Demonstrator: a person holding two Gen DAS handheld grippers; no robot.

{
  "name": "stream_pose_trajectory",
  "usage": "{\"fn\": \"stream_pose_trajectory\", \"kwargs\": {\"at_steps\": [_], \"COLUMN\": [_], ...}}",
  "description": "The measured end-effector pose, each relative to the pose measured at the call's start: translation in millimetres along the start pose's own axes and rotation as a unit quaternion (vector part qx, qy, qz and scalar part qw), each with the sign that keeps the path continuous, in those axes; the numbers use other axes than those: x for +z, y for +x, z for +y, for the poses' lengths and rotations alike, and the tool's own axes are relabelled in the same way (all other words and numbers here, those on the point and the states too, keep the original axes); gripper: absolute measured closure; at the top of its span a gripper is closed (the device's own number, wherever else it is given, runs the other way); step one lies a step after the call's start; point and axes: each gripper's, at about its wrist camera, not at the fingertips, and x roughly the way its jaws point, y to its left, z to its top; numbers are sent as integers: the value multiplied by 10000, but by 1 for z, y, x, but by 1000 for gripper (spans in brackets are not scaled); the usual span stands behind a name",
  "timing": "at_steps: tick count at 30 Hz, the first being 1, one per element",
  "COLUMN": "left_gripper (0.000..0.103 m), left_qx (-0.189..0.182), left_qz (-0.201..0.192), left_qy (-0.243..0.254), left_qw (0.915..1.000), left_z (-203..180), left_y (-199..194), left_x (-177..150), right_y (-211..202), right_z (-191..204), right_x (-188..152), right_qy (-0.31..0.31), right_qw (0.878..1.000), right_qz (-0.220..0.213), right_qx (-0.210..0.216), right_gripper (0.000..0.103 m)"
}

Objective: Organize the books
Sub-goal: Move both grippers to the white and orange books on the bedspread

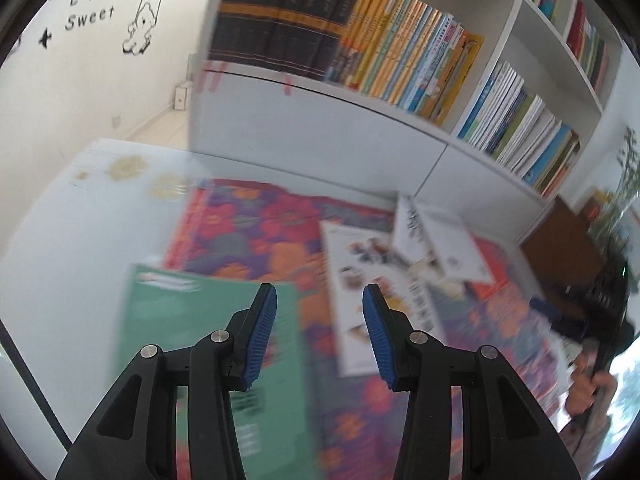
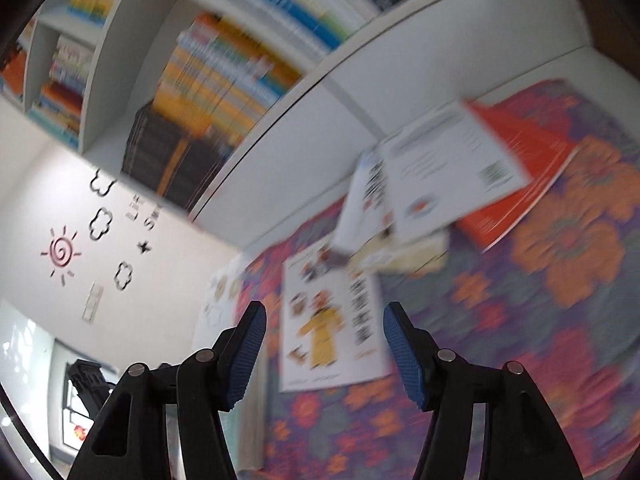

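Observation:
My left gripper (image 1: 319, 292) hangs open over the table with nothing between its blue pads. Below its left finger lies a green book (image 1: 200, 340). A white picture book (image 1: 360, 280) lies flat on the floral cloth (image 1: 248, 232), and beyond it a white book (image 1: 436, 240) rests on an orange one (image 1: 492, 276). My right gripper (image 2: 325, 312) is open and empty above the same white picture book (image 2: 332, 320). Further off are the white book (image 2: 448, 168) and the orange book (image 2: 520, 176). Both views are blurred.
A white bookshelf (image 1: 400, 120) packed with upright books stands behind the table; the bookshelf (image 2: 352, 72) also fills the top of the right wrist view. A person's hand (image 1: 584, 388) holds a dark device at the right edge. A wall with stickers (image 1: 92, 4) is at the left.

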Motion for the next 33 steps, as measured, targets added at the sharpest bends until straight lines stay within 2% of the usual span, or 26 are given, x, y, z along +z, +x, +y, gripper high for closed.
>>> {"fn": "stream_pose_trajectory", "kwargs": {"at_steps": [4, 8, 11, 14, 18, 20, 22, 24, 25, 27, 29, 30, 31, 33], "left_gripper": [61, 61, 61, 61, 61, 61, 61, 61, 61, 61, 61, 61, 61, 61], "left_qx": [-78, -380, -615, -867, -1019, -1032, -994, -1152, -1176, -1170, -1110, -1083, -1087, -1159], "left_qz": [16, 110, 222, 489, 758, 885, 1065, 948, 966, 895, 842, 837, 834, 836], "left_qy": [-30, 173, 372, 386, 331, 337, 284, 182, 185, 266, 381, 410, 399, 310], "left_qw": [10000, 9991, 9972, 9943, 9913, 9901, 9889, 9886, 9882, 9887, 9895, 9897, 9898, 9893], "left_z": [-50, -111, -152, -177, -185, -182, -176, -170, -168, -167, -172, -173, -173, -170], "left_y": [46, 97, 132, 165, 195, 206, 218, 216, 215, 214, 214, 214, 213, 214], "left_x": [9, 12, 2, -18, -45, -56, -65, -67, -67, -70, -74, -74, -74, -74], "right_y": [-7, 3, 20, 39, 59, 62, 65, 65, 65, 64, 65, 66, 70, 76], "right_z": [-38, -85, -117, -149, -172, -177, -180, -181, -178, -172, -172, -173, -173, -168], "right_x": [28, 54, 67, 71, 73, 75, 78, 79, 78, 76, 70, 68, 66, 65], "right_qy": [-98, 139, 372, 800, 1006, 1098, 1288, 1468, 1410, 1257, 1244, 1251, 1239, 1108], "right_qw": [9995, 9993, 9985, 9960, 9938, 9936, 9915, 9890, 9898, 9910, 9880, 9874, 9881, 9917], "right_qz": [-126, -22, 25, 234, 208, 47, -21, -180, -226, -384, -573, -580, -564, -575], "right_qx": [-286, -343, -401, -308, -425, -267, -194, 2, 5, 236, 709, 782, 720, 322], "right_gripper": [44, 44, 44, 44, 44, 44, 35, 26, 27, 29, 34, 40, 49, 59]}}
